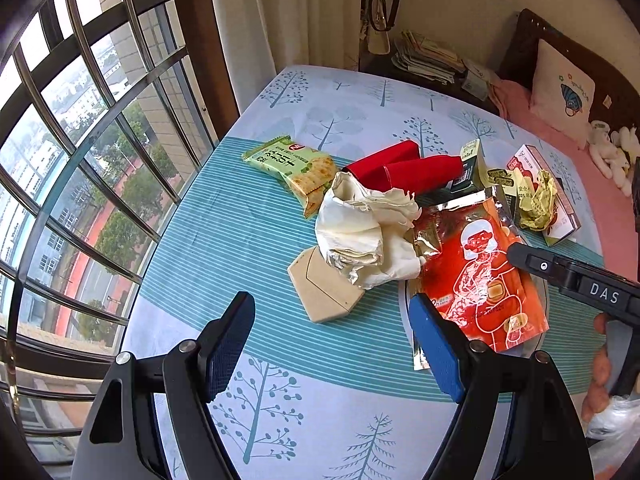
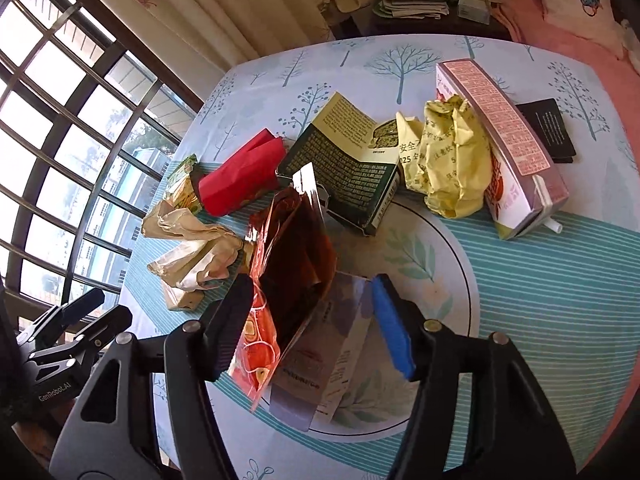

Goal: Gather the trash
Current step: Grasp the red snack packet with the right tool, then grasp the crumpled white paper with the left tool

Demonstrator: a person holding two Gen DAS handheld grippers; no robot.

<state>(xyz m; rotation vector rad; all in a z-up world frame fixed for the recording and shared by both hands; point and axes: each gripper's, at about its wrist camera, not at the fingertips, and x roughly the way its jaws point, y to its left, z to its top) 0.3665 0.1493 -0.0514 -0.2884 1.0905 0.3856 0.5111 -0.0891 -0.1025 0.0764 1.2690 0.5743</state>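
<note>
Glossy orange foil pouch (image 2: 296, 248) — crumpled cream paper (image 1: 360, 232) beside.

Place: a bedroom in a home, high above ground.
Bed: pink bedding (image 1: 560, 136) along the table's far side, against a dark wooden headboard (image 1: 568, 40).
Pillow: white cushion (image 1: 560, 92) with a cartoon print, leaning on the headboard.
Soft toy: white plush (image 1: 616, 148) lying on the bed.
Window: large barred window (image 1: 80, 160) looking down on trees, low buildings and a red track.
Curtain: cream curtain (image 1: 304, 12) drawn to the corner.
Table: tree-print tablecloth (image 1: 280, 400), strewn with snack wrappers and cartons.
Side stand: dark stand with a stack of papers (image 1: 428, 56); bags (image 1: 380, 4) hang above it.
</note>
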